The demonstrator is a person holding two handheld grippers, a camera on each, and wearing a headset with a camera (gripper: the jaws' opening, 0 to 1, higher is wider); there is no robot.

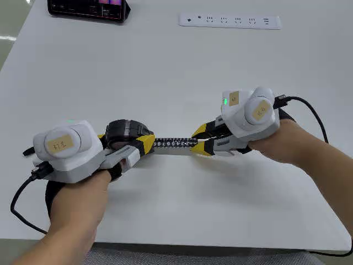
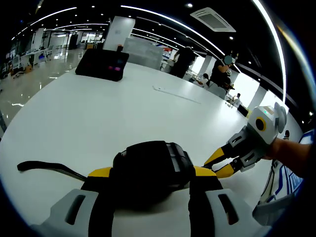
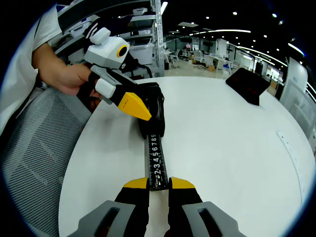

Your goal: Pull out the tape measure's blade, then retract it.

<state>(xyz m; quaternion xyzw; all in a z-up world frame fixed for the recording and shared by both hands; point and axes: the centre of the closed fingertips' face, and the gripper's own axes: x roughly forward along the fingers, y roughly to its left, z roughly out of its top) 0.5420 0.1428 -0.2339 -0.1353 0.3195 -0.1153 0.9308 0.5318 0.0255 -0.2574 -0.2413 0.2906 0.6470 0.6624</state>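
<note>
- The black, rounded tape measure case (image 1: 128, 134) sits near the front edge of the white worktop (image 1: 165, 66), on the person's left side.
- The left gripper (image 1: 127, 141), white-bodied with yellow-tipped fingers (image 1: 145, 142), is clamped on the case, one finger on each side of it. In the left gripper view the case bulges up between the two yellow tips.
- Whether the case rests on the worktop or is held just above it cannot be told.
- A thin black wrist strap (image 2: 47, 168) trails from the case across the worktop.
- A short length of the black blade with white numerals (image 1: 175, 143) runs out of the case toward the person's right, straight and level.
- The right gripper (image 1: 200, 141) meets the blade's free end. Its yellow fingers (image 3: 136, 183) are narrow, pinching the end between them.
- Each gripper is held in a hand, and a black cable (image 1: 309, 107) leaves the right one.
- A long white power strip (image 1: 230, 21) lies at the far side of the worktop, well apart from the grippers.
- A dark tablet-like device with a lit screen (image 1: 88, 8) stands at the far left corner.
- A grey mesh chair (image 3: 34, 148) is beside the worktop's edge in the right gripper view.
</note>
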